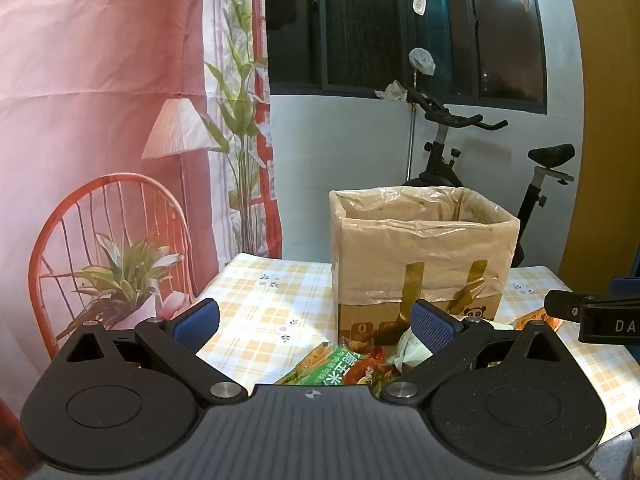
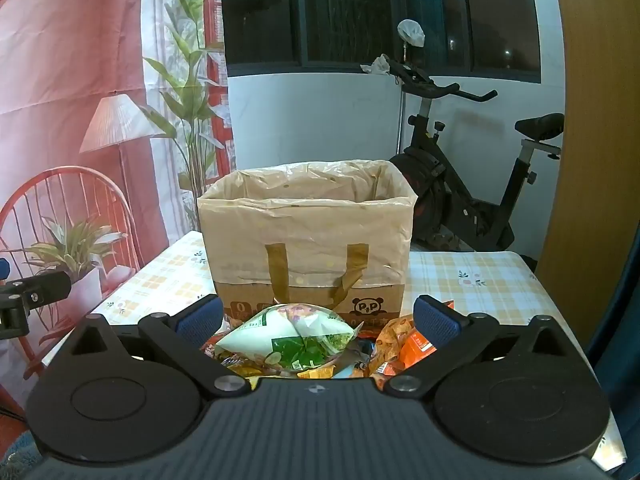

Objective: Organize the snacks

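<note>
So from the left wrist view: the left hand-held gripper is spread wide with nothing between its blue pads, hanging over the near part of the desk, which has a yellow checked cloth on it. Right under it there's a pile of snack packets, a green and orange one on top, lying against the front of the cardboard box. That box has a plastic liner and sits toward the desk's far edge. The tip of the other gripper pokes in at the right.

Right wrist view: the right hand-held gripper is also wide open, gripping nothing. A puffy white and green bag lies between the fingers but isn't touched, with orange packets just beside it on the right, all of them at the foot of the box. Exercise bike is parked behind the desk by the window.
</note>
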Available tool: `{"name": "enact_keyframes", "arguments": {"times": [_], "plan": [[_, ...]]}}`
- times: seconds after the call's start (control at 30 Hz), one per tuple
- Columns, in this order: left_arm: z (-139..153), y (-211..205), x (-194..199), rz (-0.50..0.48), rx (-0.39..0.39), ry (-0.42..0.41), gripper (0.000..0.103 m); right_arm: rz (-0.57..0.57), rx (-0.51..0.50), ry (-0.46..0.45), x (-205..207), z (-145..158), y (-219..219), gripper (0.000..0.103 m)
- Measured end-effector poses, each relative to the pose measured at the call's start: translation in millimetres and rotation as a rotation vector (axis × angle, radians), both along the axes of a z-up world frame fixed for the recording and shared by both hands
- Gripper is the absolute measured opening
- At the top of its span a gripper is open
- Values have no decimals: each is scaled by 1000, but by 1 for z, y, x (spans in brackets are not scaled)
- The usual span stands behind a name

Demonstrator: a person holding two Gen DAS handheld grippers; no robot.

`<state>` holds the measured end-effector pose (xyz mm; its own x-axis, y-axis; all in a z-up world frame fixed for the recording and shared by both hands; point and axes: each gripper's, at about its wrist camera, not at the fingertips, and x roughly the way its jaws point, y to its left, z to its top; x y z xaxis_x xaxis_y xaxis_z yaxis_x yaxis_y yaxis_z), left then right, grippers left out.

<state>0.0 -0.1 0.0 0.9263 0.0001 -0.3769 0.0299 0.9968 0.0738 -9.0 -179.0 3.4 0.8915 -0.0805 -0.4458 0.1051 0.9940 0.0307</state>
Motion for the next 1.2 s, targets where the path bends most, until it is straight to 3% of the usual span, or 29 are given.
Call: {"name": "enact_keyframes", "arguments": {"times": [1.2], "plan": [[-1,0,0,-1,1,0,102,-1,3,5,1,0,0,103]]}}
